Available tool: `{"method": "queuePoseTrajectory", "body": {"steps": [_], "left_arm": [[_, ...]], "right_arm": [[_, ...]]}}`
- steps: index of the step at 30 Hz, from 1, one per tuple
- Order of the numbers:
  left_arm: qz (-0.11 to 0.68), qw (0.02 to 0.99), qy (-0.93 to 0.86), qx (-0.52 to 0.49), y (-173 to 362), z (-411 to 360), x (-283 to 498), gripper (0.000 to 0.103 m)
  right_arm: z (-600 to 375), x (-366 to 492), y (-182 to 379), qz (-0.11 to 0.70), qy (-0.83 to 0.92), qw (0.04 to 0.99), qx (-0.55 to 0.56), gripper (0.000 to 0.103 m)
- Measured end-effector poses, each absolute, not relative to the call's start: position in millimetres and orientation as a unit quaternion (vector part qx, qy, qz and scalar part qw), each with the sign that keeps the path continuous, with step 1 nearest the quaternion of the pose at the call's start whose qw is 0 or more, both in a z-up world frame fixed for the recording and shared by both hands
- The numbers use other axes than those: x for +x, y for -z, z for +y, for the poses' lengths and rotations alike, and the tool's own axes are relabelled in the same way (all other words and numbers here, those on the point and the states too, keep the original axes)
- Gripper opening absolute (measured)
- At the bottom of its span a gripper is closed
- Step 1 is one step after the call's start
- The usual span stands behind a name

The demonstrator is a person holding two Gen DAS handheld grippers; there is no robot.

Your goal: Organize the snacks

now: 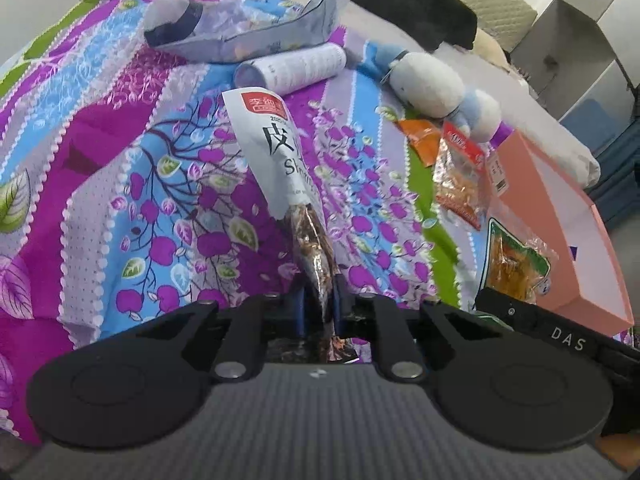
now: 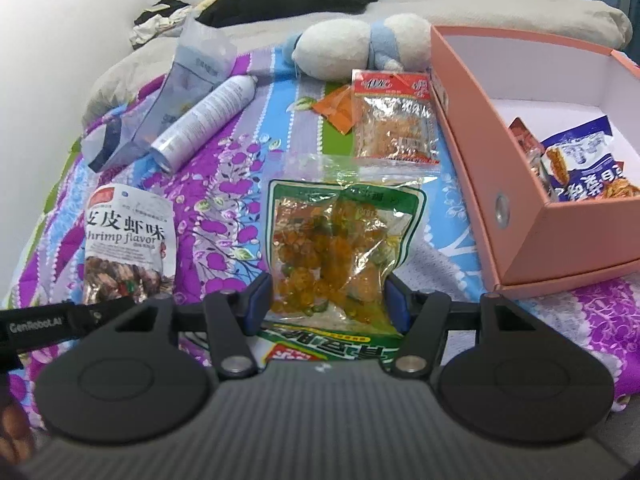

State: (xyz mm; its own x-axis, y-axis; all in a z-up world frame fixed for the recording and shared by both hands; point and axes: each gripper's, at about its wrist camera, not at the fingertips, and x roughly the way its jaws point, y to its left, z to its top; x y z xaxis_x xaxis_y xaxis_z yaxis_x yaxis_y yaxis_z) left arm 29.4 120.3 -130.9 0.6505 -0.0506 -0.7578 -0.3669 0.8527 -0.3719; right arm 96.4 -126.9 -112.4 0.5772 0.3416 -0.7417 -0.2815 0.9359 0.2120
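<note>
My left gripper (image 1: 320, 280) is shut on the lower end of a white shrimp-flavour snack packet (image 1: 276, 148), which stands up edge-on between the fingers over the patterned bedspread; the same packet (image 2: 128, 236) appears at the left of the right wrist view. In my right gripper (image 2: 328, 280) a green-bordered packet of orange snack (image 2: 340, 232) is pinched across its width by the blue pads, and it also shows as the green-bordered packet (image 1: 516, 264) in the left wrist view. A pink cardboard box (image 2: 520, 184) at the right holds a blue-and-white snack bag (image 2: 580, 164).
On the bedspread lie a red-topped snack packet (image 2: 394, 116), a small orange sachet (image 2: 336, 108), a white spray can (image 2: 204, 120) and a clear pouch (image 2: 192, 76). A white-and-blue plush toy (image 2: 360, 44) sits behind them. Dark clothing covers the far bed.
</note>
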Motion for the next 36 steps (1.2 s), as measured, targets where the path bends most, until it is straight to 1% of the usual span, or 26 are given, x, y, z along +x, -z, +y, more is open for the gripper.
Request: {"method": "queuePoseTrajectory", "body": {"steps": [15,18,28,36], "left_arm": [[0.366,0.901,-0.052,-0.227,62.7,97.8,42.2,0.015],[0.355,0.904,-0.037,-0.237,47.1,93.5,47.7,0.015],[0.329,0.921,0.014,-0.209,-8.0,54.9,65.3,0.015],[0.313,0.93,0.056,-0.186,-46.7,20.0,100.5,0.015]], "right_arm": [[-151.4,94.6,54.5,0.383,-0.181,0.904,0.052,0.062],[-158.0,96.7,40.2,0.372,-0.181,0.909,0.06,0.062],[-187.1,102.9,-17.6,0.312,-0.166,0.933,0.07,0.062],[-214.8,112.0,-52.1,0.268,-0.159,0.948,0.068,0.062]]}}
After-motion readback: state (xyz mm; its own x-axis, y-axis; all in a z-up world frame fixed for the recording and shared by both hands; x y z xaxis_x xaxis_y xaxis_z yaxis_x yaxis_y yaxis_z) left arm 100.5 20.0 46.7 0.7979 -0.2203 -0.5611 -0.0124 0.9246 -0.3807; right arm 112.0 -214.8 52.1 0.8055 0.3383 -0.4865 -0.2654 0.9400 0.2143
